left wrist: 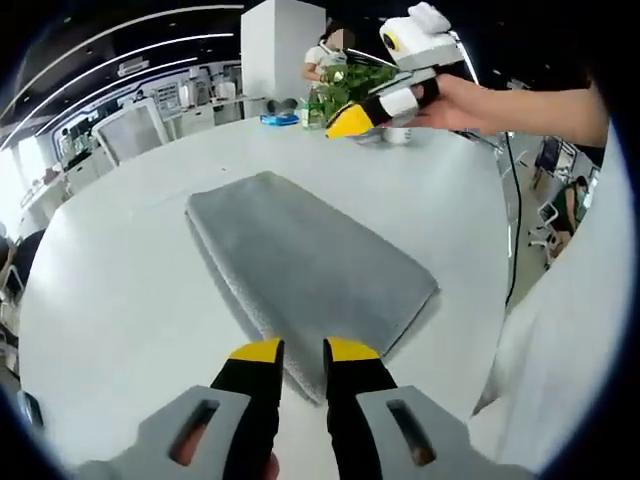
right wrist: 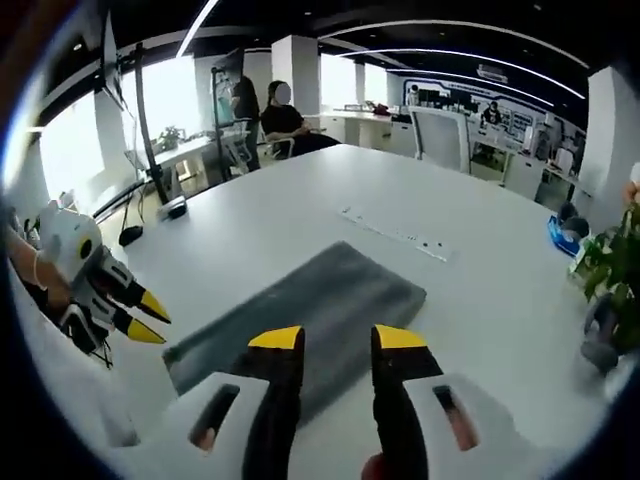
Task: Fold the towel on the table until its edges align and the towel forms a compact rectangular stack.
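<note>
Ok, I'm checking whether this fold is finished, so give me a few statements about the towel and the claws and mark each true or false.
1. The grey towel lies folded into a flat rectangle on the white table. True.
2. The left claw is clamped on a towel corner. False: its jaws stand open with nothing between them, at the towel's near edge.
3. The right claw is open and holds nothing. True.
4. A potted green plant stands on the table beyond the towel. True.
5. The towel hangs off the table edge. False: in both views it rests wholly on the tabletop.
</note>
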The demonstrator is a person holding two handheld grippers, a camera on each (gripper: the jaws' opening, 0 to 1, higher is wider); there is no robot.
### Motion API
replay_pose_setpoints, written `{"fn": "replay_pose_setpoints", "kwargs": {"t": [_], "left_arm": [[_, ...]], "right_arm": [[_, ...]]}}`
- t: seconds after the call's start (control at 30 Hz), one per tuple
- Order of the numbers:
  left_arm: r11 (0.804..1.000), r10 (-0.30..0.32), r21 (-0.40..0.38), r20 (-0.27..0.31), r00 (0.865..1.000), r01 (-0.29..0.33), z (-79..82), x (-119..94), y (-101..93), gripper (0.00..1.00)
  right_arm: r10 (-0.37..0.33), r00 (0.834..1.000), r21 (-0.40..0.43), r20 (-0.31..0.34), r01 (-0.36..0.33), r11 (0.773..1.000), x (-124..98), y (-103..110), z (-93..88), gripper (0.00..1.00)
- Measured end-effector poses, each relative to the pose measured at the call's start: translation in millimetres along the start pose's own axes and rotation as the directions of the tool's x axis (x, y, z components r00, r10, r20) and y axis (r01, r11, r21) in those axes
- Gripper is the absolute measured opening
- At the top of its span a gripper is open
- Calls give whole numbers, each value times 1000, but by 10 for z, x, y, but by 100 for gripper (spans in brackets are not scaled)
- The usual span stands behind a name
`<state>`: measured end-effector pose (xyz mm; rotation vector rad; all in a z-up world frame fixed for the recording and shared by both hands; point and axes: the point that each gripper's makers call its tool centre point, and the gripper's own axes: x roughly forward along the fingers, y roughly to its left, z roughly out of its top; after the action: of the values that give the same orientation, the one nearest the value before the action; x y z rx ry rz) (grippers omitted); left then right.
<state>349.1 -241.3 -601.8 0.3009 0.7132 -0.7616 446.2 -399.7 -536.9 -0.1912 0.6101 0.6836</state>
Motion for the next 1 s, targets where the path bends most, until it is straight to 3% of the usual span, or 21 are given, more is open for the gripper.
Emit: {"fn": "replay_pose_setpoints", "kwargs": {"t": [0.2,0.4,0.87,1.0], "left_arm": [[1000,5,25,17,1000,-6,15,-14,29,18],[999,-22,49,40,999,20,48,-19,-19,20],[984,-161,85,48,986,156,-39,-42,-289,26],[977,-185,112,13,983,183,-129,1,-340,27]], "right_arm": [[33,999,48,15,-34,998,-177,270,-205,30],[117,993,81,-24,-115,990,-261,650,-485,29],[225,968,23,-111,-224,974,-312,1143,-811,30],[243,959,6,-143,-245,970,-297,1243,-924,30]]}}
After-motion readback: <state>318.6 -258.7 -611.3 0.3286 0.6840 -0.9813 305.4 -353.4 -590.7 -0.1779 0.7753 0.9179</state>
